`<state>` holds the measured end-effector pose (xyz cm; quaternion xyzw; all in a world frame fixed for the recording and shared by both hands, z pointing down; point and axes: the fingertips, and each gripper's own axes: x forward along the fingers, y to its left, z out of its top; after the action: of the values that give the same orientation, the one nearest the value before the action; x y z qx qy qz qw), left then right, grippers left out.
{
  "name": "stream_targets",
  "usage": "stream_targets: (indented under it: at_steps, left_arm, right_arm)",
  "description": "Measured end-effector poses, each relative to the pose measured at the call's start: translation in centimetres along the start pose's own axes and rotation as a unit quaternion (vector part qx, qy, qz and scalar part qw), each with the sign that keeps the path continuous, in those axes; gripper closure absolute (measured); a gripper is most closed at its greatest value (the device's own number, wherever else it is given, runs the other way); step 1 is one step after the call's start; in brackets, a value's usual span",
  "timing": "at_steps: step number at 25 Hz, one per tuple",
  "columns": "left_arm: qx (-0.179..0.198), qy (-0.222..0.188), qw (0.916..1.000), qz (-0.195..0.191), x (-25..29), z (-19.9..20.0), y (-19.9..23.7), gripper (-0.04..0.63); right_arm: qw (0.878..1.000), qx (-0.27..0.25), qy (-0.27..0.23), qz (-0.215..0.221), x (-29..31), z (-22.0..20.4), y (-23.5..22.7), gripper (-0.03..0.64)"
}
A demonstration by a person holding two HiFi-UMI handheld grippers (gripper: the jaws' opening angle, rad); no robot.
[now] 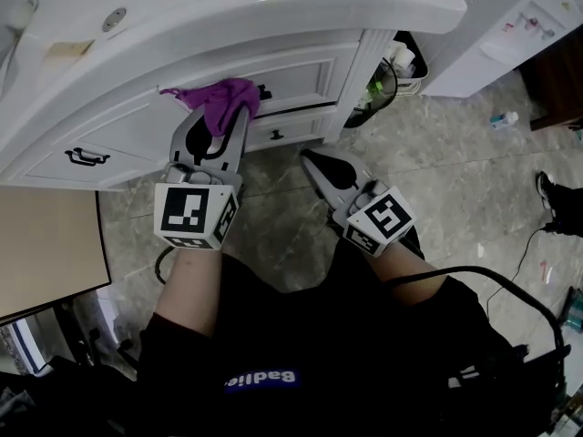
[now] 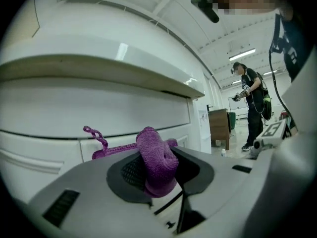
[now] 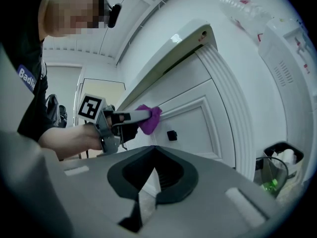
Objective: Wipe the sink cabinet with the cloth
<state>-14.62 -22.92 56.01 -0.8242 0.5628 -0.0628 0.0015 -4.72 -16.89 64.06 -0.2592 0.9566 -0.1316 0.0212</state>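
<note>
A purple cloth (image 1: 221, 101) is pressed against a drawer front of the white sink cabinet (image 1: 301, 69), just under the countertop. My left gripper (image 1: 219, 124) is shut on the cloth, which bulges between its jaws in the left gripper view as the cloth (image 2: 156, 162), with a looped end trailing left along the drawer. My right gripper (image 1: 311, 160) hangs lower, near the floor in front of the cabinet's right part, shut with nothing in it. From the right gripper view, the right gripper (image 3: 153, 157) points at a panelled drawer front (image 3: 193, 128), and the cloth (image 3: 148, 118) shows up left.
Black knobs (image 1: 276, 135) and a bail handle (image 1: 86, 157) stick out of the drawers. A bin (image 1: 397, 69) with rubbish stands right of the cabinet, beside a white appliance (image 1: 510, 25). A wooden surface (image 1: 46, 244) lies at left. Another person (image 2: 252, 105) stands far off.
</note>
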Motion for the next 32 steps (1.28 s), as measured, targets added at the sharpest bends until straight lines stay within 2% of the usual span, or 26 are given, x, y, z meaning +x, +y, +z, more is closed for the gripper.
stream_targets:
  at_steps: [3,6,9,16,22,27,30,32]
  left_arm:
    - [0.016,-0.036,0.9992,-0.002,0.6,3.3,-0.5,0.477]
    - [0.021,-0.037,0.9991,-0.001,1.7,3.4,-0.6,0.476]
    - [0.021,-0.018,0.9996,-0.001,2.4,1.4,-0.9,0.476]
    - [-0.007,0.047,0.9989,0.007,3.1,-5.0,-0.9,0.477]
    - [-0.003,0.082,0.9966,0.008,3.7,-9.4,-1.9,0.477]
    - [0.008,0.127,0.9918,0.002,4.9,-13.7,-2.4,0.477]
    - [0.008,0.143,0.9897,-0.008,5.1,-14.9,-3.0,0.477]
    - [0.009,0.130,0.9913,-0.020,4.7,-13.5,-4.0,0.477]
  right_arm:
    - [1.000,-0.001,0.000,0.005,0.1,-0.2,0.2,0.617]
    - [1.000,-0.002,0.001,0.010,0.0,-0.4,0.5,0.617]
    - [1.000,-0.003,0.002,0.012,-0.2,-0.4,0.8,0.617]
    - [1.000,-0.003,0.002,0.009,-1.0,-0.5,0.6,0.617]
    - [1.000,-0.004,0.003,0.004,-1.4,-0.7,0.2,0.617]
    - [1.000,-0.004,0.009,0.006,-1.5,-1.2,0.2,0.617]
    - [1.000,-0.006,0.008,0.006,-1.7,-1.1,0.4,0.617]
    - [1.000,-0.007,0.002,0.001,-1.9,-0.9,0.3,0.617]
